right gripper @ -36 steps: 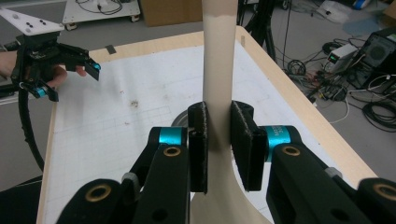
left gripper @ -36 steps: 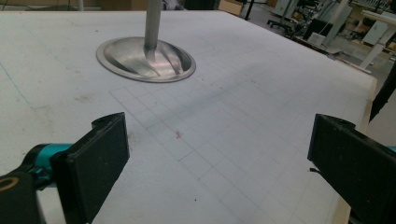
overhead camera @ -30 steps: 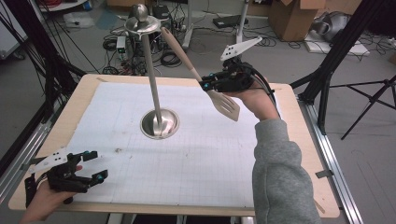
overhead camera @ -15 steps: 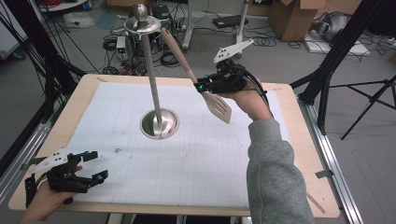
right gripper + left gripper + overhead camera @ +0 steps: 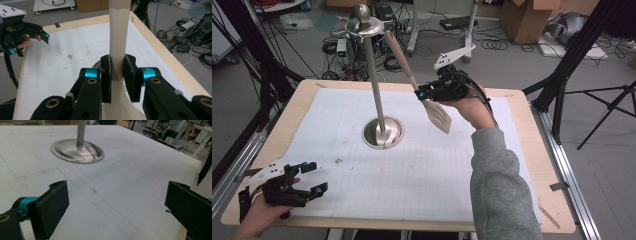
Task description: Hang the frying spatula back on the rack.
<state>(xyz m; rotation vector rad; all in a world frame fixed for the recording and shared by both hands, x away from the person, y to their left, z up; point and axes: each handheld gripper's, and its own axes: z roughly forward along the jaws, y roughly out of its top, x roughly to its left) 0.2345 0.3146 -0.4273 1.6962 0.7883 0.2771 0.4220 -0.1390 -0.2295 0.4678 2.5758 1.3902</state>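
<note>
High view: right gripper [image 5: 419, 93], centre-right of frame, clamps spatula [image 5: 435, 114] at its neck. Long axis runs upper left, handle tip touching or just beside the stand [image 5: 374, 85] top. Left gripper [image 5: 312, 177], lower left, gapes empty, well apart.

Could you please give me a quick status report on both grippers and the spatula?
Right gripper shut on spatula, held in the air, handle end near stand top. Left gripper open, at near table corner. Nothing in the way.

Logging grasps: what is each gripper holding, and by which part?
Right gripper clamps the beige slotted spatula by its handle neck just above the blade. Left gripper is open, holding nothing.
</note>
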